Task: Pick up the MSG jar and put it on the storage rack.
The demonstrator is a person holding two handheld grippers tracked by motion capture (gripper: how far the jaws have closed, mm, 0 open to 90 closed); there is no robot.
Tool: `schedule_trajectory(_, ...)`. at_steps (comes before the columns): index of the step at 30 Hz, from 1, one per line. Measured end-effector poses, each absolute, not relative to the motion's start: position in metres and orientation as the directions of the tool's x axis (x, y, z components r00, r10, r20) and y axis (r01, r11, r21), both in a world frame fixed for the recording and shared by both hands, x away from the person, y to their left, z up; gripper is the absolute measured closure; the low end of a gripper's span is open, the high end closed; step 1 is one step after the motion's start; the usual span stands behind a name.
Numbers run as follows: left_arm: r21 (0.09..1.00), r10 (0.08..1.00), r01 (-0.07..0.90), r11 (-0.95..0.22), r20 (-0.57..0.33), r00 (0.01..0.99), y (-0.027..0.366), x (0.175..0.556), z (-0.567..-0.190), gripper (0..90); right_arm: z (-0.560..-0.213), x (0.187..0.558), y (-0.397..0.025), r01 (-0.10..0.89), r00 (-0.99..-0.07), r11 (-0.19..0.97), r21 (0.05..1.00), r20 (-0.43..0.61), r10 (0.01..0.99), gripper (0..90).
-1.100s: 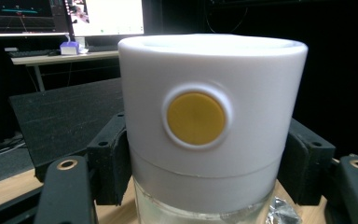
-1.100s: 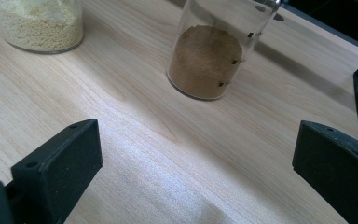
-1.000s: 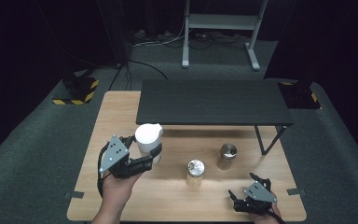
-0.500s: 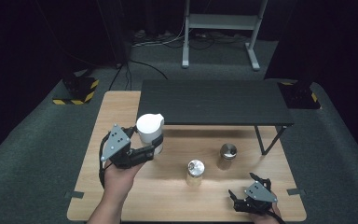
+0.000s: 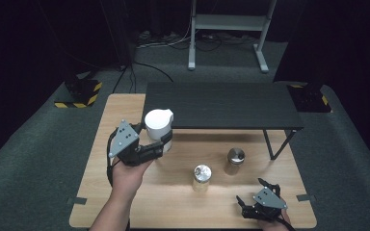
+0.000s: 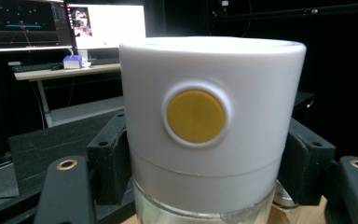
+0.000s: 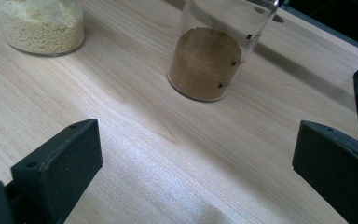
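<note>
- Step in hand, as I judge it: left gripper (image 5: pixel 160 144) carrying the white-lidded jar (image 5: pixel 158 129), lifted at the front left edge of the black shelf (image 5: pixel 221 103).
- Next move likely calls for a steady, upright carry to a set-down spot.
- Left jaws: clamped on the jar's sides below the lid (image 6: pixel 212 116).
- Right gripper (image 5: pixel 256 206): jaws wide, empty, low over the table (image 5: pixel 173 202); brown-powder jar (image 7: pixel 209 60) ahead.

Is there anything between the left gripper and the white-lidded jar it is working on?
No. The left gripper is already shut on the white-lidded jar; its black pads press both sides of the jar, with nothing visible between them.
</note>
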State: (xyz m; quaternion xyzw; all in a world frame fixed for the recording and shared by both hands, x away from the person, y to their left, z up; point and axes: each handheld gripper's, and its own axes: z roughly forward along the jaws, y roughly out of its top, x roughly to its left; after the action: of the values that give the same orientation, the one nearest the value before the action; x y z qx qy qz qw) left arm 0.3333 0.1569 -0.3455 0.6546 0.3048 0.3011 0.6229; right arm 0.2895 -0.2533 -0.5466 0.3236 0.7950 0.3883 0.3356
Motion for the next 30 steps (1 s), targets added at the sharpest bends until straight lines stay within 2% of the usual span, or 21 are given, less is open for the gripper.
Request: schedule_trajectory(30,1.000,0.793,0.009,-0.023,0.012,0.610,0.142,0.368,-0.326,30.1,-0.547,0.289,-0.253,0.247,-0.570,0.492,0.835,-0.286,0.770,0.2)
